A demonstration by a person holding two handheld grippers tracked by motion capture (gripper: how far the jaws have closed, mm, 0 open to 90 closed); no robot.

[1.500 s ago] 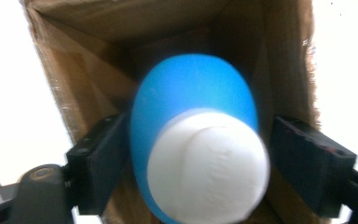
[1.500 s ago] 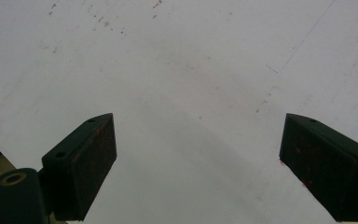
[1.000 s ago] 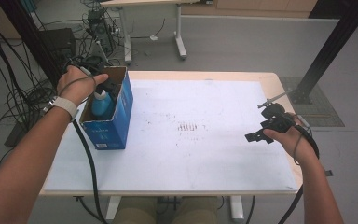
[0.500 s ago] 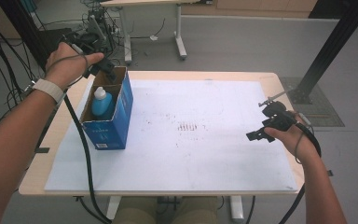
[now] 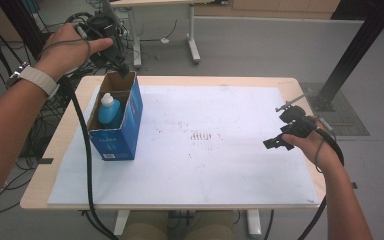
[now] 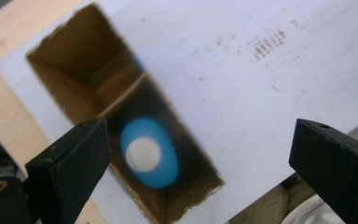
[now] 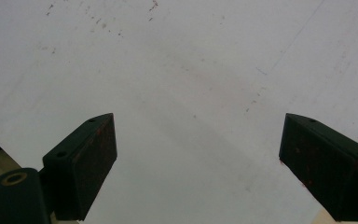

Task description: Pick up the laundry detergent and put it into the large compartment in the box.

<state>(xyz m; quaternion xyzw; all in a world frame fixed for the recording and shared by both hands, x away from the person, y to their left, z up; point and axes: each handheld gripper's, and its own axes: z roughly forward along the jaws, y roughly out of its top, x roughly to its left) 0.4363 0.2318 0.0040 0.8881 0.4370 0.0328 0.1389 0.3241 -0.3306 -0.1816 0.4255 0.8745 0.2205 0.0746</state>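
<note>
Now: bottle is in the box, back the left claw out cleanly

Blue bottle [image 5: 109, 111] with white cap stands upright inside the open blue cardboard box [image 5: 130, 122], at the left side of the table [image 5: 240, 82]. Left claw [image 5: 114, 54] hangs above the far end of the box; its jaws have just been opening and stand wide, nothing between them. In the left gripper view the bottle [image 6: 148, 152] sits down in the box [image 6: 74, 60], well clear of the pads. Looks like the drop is done and the step is the retreat. To do it well: go straight up until clear of the cardboard rim, watch the trailing cable [image 5: 82, 135] draped along the box's left wall so it does not tug or tip the box. Right claw [image 5: 280, 142] rests near the right edge, jaws wide and empty over the white sheet [image 7: 177, 70]; fine parked there
</note>
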